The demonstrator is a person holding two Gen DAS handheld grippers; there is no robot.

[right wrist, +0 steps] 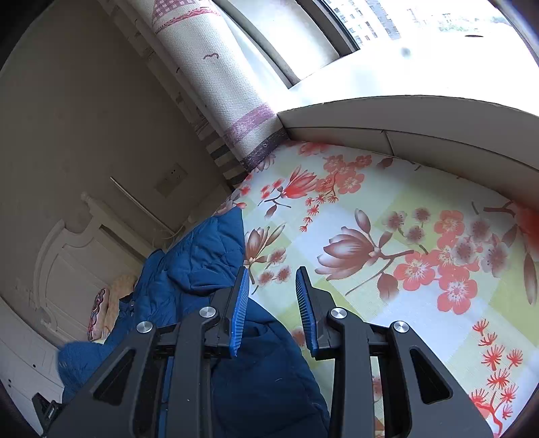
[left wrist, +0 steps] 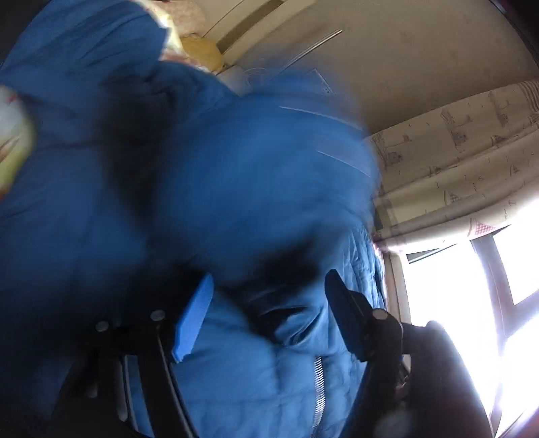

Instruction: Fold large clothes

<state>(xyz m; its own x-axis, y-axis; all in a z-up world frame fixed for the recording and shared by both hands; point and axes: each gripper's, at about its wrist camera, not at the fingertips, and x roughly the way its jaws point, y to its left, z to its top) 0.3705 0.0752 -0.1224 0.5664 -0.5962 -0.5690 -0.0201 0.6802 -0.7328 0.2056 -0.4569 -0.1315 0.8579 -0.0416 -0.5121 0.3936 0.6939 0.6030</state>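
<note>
A large blue quilted jacket [left wrist: 235, 168] fills most of the left wrist view, its upper part blurred, with a silver zipper [left wrist: 318, 387] running down near the bottom. My left gripper [left wrist: 269, 274] stands open just over the jacket, and cloth shows between its spread fingers without being pinched. In the right wrist view the jacket [right wrist: 195, 262] lies bunched on the left side of the floral bed sheet [right wrist: 387, 209]. My right gripper [right wrist: 273, 269] hovers at the jacket's right edge, its blue pads [right wrist: 240, 313] a small gap apart with nothing between them.
A patterned curtain [right wrist: 215, 87] hangs by a bright window [right wrist: 387, 27], and a white ledge [right wrist: 404, 134] borders the bed's far side. A white headboard [right wrist: 67, 256] and pillows [right wrist: 101, 313] are at the left. A dark sleeve [left wrist: 444, 377] shows beside the left gripper.
</note>
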